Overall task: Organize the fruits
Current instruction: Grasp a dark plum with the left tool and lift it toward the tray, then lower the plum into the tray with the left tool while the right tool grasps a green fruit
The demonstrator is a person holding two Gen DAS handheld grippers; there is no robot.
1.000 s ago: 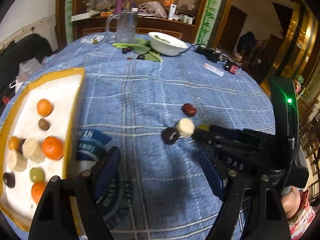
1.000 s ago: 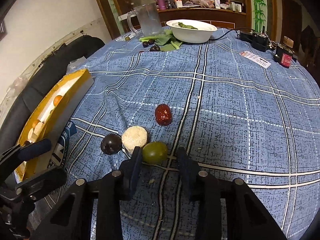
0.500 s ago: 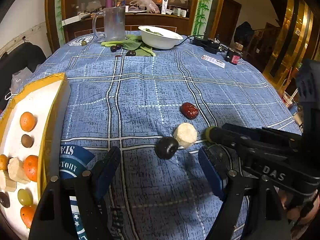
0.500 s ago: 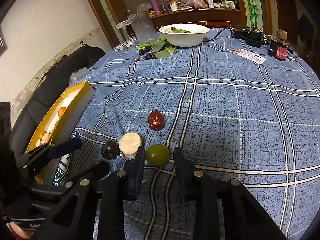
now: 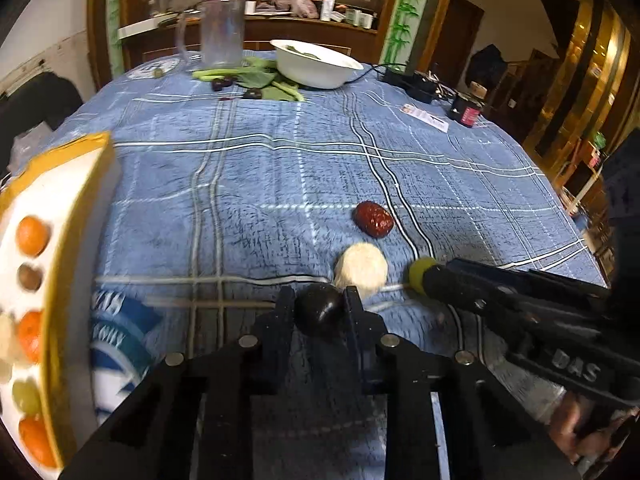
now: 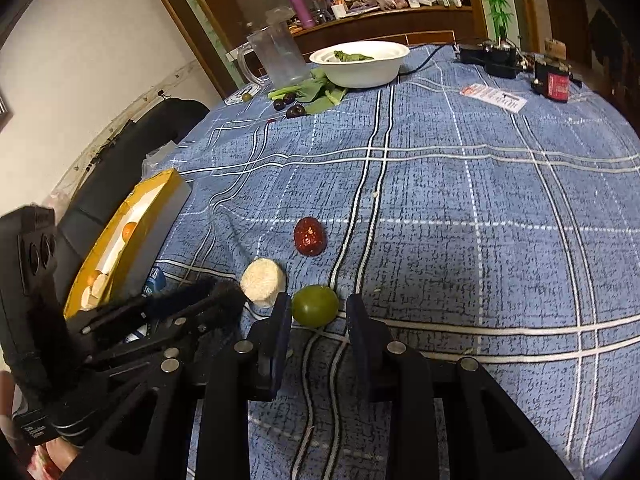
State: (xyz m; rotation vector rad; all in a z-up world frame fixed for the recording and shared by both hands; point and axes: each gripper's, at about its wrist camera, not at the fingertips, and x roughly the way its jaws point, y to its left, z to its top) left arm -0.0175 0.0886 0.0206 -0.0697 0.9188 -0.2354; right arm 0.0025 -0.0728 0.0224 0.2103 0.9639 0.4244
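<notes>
Left wrist: left gripper clamps dark fruit; right gripper seemingly pinches green fruit.

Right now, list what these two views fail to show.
- Dark fruit: left wrist view, flanks covered by the left gripper's jaws; hidden in the right wrist view.
- Green fruit: right wrist view, its right side seems to stand clear of the right gripper's jaw, so grip is unclear.
- Tray: left wrist view, blurred, cut by the left edge.
</notes>
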